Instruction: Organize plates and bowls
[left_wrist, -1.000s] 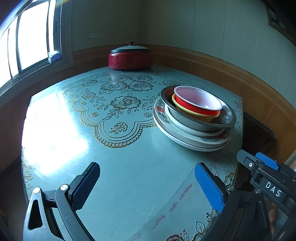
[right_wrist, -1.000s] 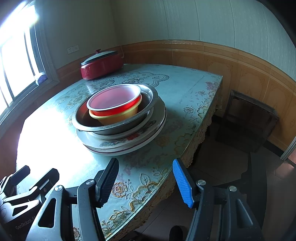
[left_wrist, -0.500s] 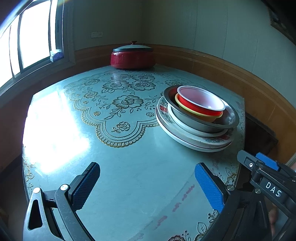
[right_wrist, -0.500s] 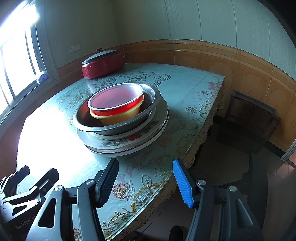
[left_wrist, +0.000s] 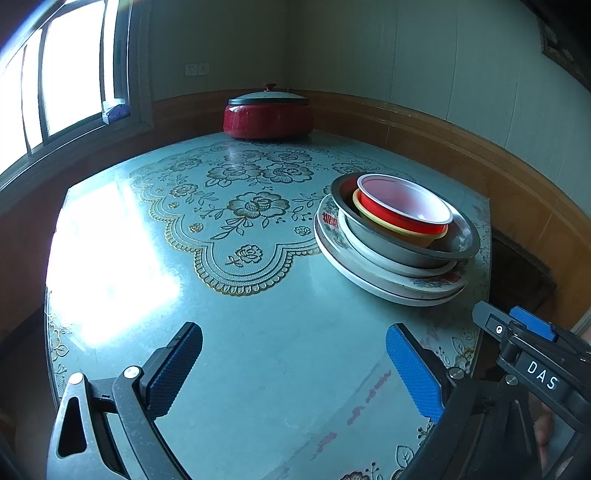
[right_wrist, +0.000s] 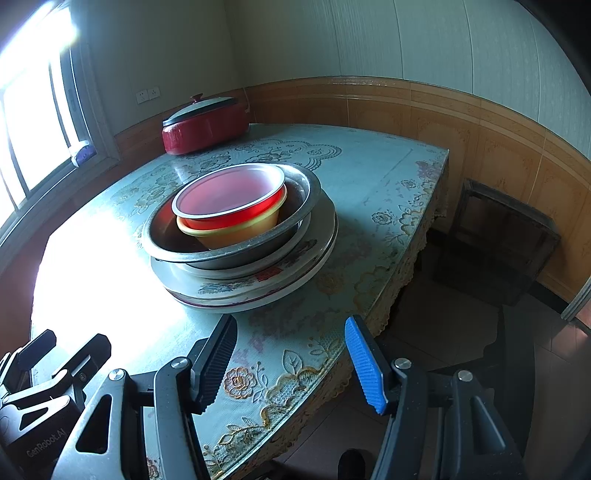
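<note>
Your left gripper (left_wrist: 293, 365) and right gripper (right_wrist: 291, 363) hover released, empty. Red plastic bowl (right_wrist: 229, 199) nests mouth-up, tilted, atop the yellow bowl (right_wrist: 236, 232), steel basin (right_wrist: 295, 192), floral plates (right_wrist: 258, 291), near the table (left_wrist: 258, 332) edge.

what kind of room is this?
Likely a home dining room or kitchen corner: a table with a floral cloth, a stack of plates and bowls, a lidded red pot, and a window.
</note>
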